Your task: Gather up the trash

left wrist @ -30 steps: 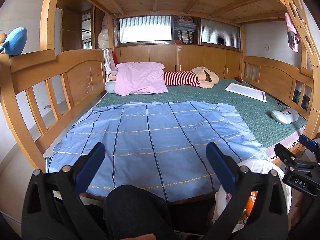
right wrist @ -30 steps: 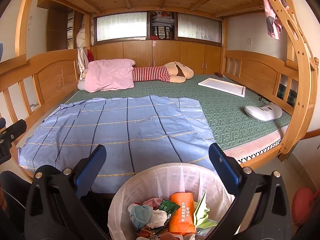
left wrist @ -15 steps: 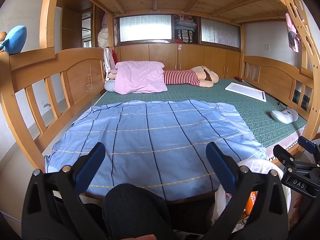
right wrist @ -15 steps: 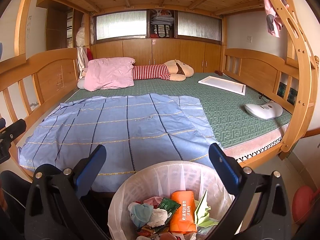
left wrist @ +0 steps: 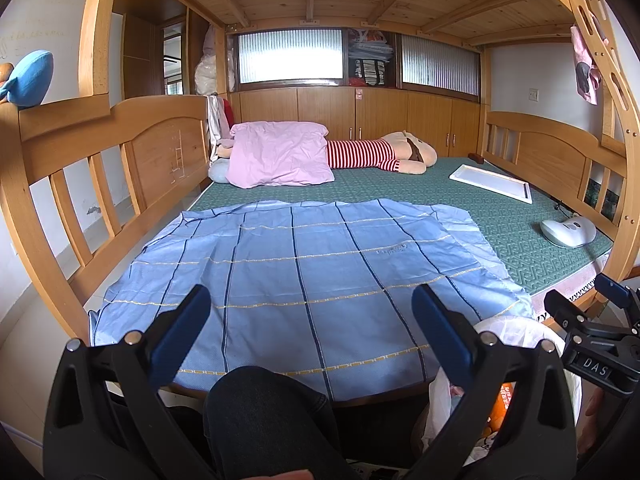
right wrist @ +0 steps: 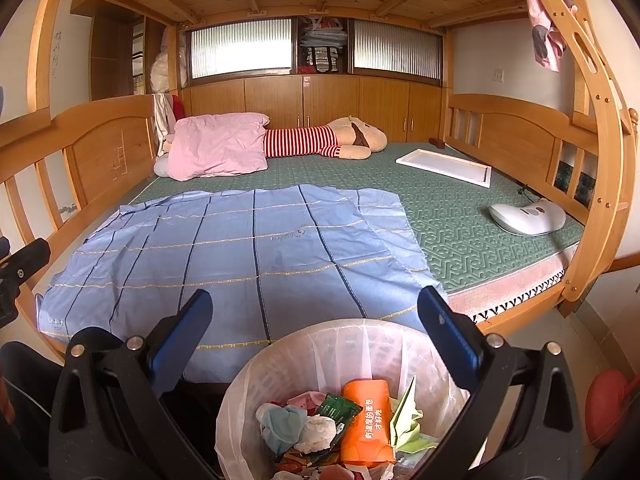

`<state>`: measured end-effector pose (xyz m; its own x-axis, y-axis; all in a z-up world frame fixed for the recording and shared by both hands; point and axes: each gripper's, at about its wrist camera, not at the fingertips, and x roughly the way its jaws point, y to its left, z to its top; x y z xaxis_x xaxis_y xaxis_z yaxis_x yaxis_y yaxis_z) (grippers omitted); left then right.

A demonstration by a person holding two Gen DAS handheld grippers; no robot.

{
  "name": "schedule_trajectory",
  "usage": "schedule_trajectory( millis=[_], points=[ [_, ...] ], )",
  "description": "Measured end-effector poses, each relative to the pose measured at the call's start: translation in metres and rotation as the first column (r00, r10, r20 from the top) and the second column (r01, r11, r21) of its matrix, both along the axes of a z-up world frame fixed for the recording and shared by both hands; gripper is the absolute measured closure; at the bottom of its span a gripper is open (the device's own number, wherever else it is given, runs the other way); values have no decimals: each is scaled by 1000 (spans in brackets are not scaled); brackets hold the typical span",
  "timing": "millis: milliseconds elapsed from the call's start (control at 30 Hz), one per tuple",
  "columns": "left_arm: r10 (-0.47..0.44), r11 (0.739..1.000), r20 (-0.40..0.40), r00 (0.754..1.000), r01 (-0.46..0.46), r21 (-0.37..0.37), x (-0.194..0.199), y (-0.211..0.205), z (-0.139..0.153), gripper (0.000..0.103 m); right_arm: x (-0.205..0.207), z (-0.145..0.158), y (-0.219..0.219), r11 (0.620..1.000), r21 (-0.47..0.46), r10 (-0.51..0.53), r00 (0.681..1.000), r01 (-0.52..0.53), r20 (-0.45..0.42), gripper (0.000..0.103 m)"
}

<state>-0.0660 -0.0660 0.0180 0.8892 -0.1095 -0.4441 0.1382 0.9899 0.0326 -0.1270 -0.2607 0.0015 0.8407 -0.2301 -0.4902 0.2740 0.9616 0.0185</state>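
Bed fills the middle of both views, green mat with a blue checked sheet spread flat over its near half. No loose litter shows on the sheet or mat from here; pink pillow, striped plush toy, white tray and white gadget sit toward the back and right, none of them obviously trash.

Bin, white with a plastic liner, sits at lower centre of the right wrist view, directly below and between the fingers of the right gripper. In the left wrist view the bin shows only at lower right, partly behind that gripper's finger. Right gripper is clearly the nearer one; its jaws are spread wide and hold nothing.

Left gripper hangs over the near edge of the sheet, jaws also spread, empty, with a dark-clad knee below it.

Trash is heaped in the bin: an orange packet standing roughly upright, a green wrapper, crumpled tissue, folded pale-green paper. Judgement: collection looks near finished.
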Motion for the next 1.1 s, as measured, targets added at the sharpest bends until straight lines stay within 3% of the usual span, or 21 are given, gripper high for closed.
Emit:
schedule_trajectory(
  millis=[1100],
  points=[
    [-2,1000,-18,1000,2,-8,-3,-8,-9,3,-1,-4,1,1000,11,-15,1000,15,-14,3]
  ],
)
